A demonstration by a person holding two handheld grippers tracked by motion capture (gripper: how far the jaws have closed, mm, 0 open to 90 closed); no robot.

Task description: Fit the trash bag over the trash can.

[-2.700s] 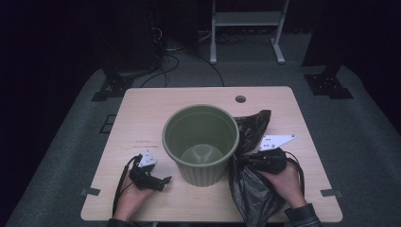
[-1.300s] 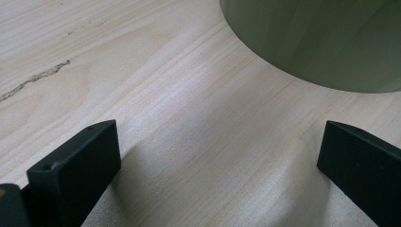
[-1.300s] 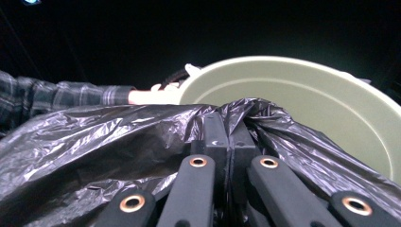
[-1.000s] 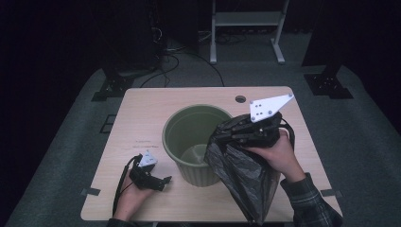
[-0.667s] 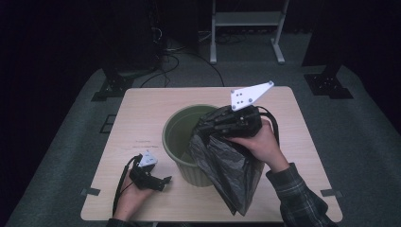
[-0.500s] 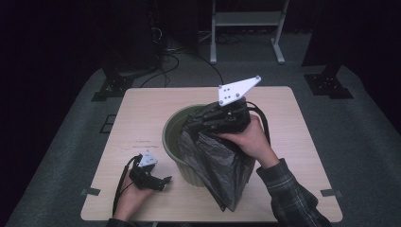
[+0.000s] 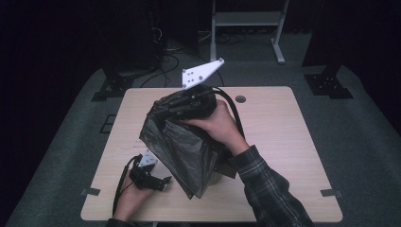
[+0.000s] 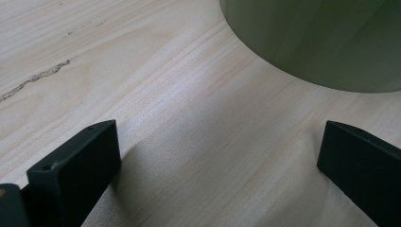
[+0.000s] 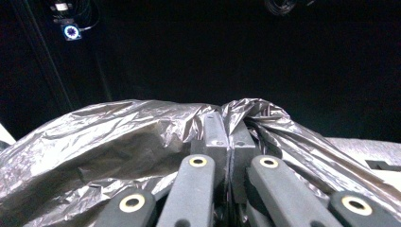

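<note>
Over the bin (image 8: 321, 42) | right tongs (image 7: 165, 108) clamp bag (image 7: 184, 151) – carried leftward | left tongs (image 7: 163, 182) agape – unmoved

The black bag (image 7: 184, 146) hangs from the raised right hand-held gripper (image 7: 176, 106) over the middle of the desk (image 7: 279, 142) and screens the green bin (image 8: 321, 42) beneath it, blocking any straight path across the centre. The person's right forearm (image 7: 265, 184) slants in from the near edge beside it. The desk's right half lies bare, as does its far left corner. At the near left, the left hand-held gripper (image 7: 151, 178) rests with jaws apart, bare wood between them, and the bin's wall stands close ahead.
</note>
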